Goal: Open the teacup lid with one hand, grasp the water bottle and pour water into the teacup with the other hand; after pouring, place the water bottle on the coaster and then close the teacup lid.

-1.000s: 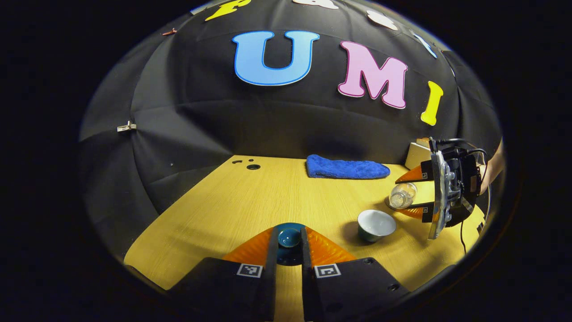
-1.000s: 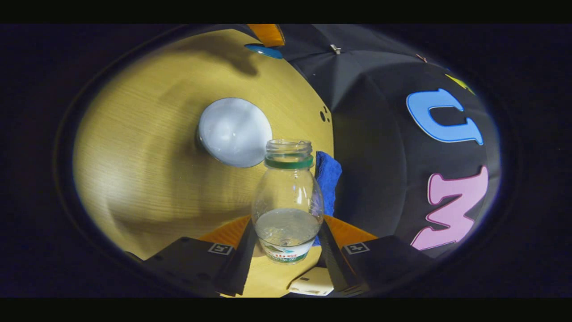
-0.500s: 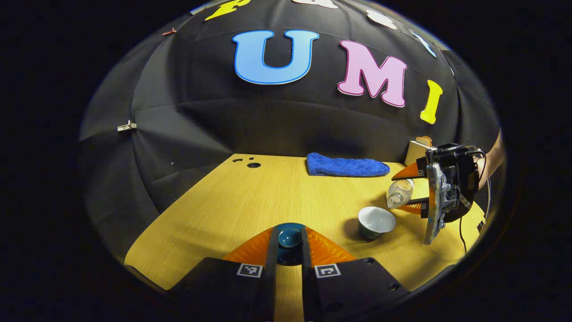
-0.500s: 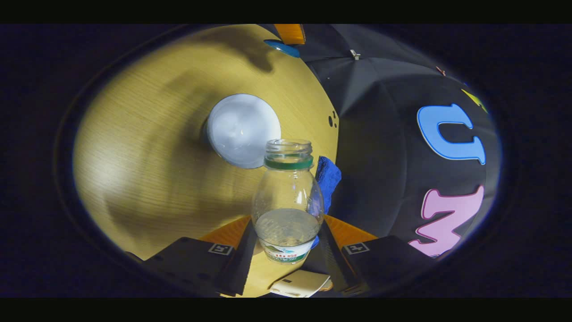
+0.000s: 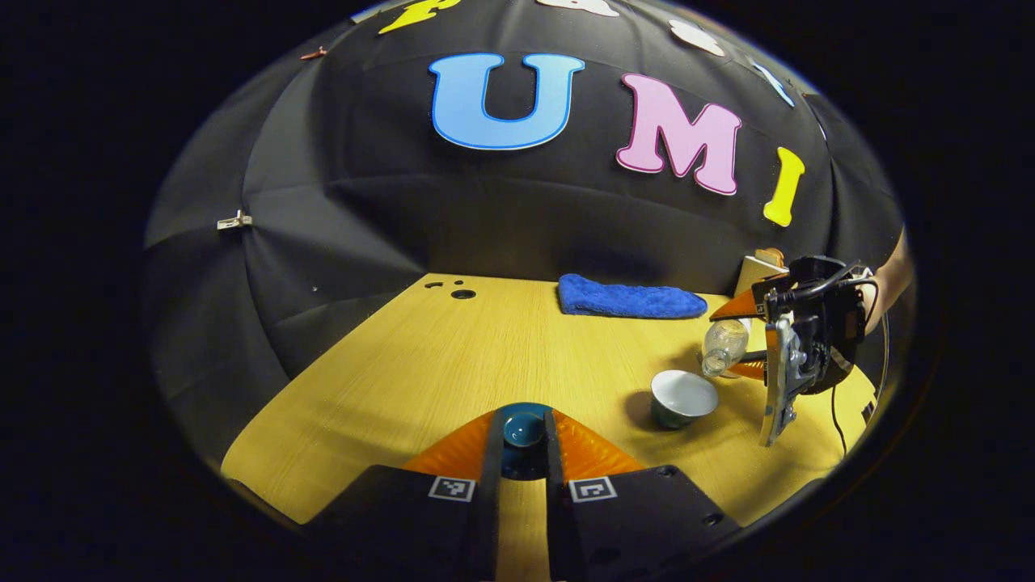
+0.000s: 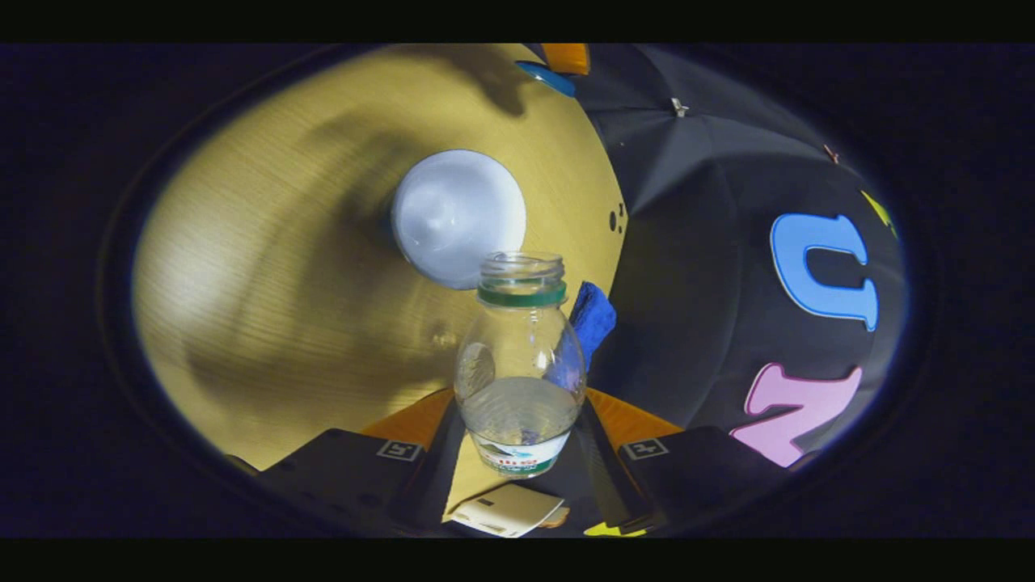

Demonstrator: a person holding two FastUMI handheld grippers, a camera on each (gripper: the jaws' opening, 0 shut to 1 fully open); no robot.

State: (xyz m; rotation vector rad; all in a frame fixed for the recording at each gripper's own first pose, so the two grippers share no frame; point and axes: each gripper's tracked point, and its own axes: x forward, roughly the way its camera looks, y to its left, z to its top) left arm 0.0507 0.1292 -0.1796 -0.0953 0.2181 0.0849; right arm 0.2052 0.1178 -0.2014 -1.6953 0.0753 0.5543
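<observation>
My left gripper (image 5: 522, 432) is shut on the dark teal teacup lid (image 5: 522, 428), held just over the table's near edge. The open teacup (image 5: 683, 397), white inside and dark green outside, stands on the wooden table (image 5: 501, 347) to the right. Beyond it my right gripper (image 5: 740, 339) holds the clear, uncapped water bottle (image 5: 722, 346), tilted with its mouth toward the cup. In the right gripper view the right gripper (image 6: 517, 440) is shut on the water bottle (image 6: 520, 364), a little water in it, its mouth just beside the teacup (image 6: 458, 217).
A folded blue cloth (image 5: 627, 297) lies at the table's far edge. A pale box (image 5: 758, 275) stands at the far right behind the right gripper. Small holes (image 5: 462, 293) mark the far left of the tabletop. A person's forearm (image 5: 885, 284) shows at the right.
The right gripper has rotated, bringing the bottle from lying sideways toward upright and slightly away from the cup. The left gripper with the lid has stayed still.
</observation>
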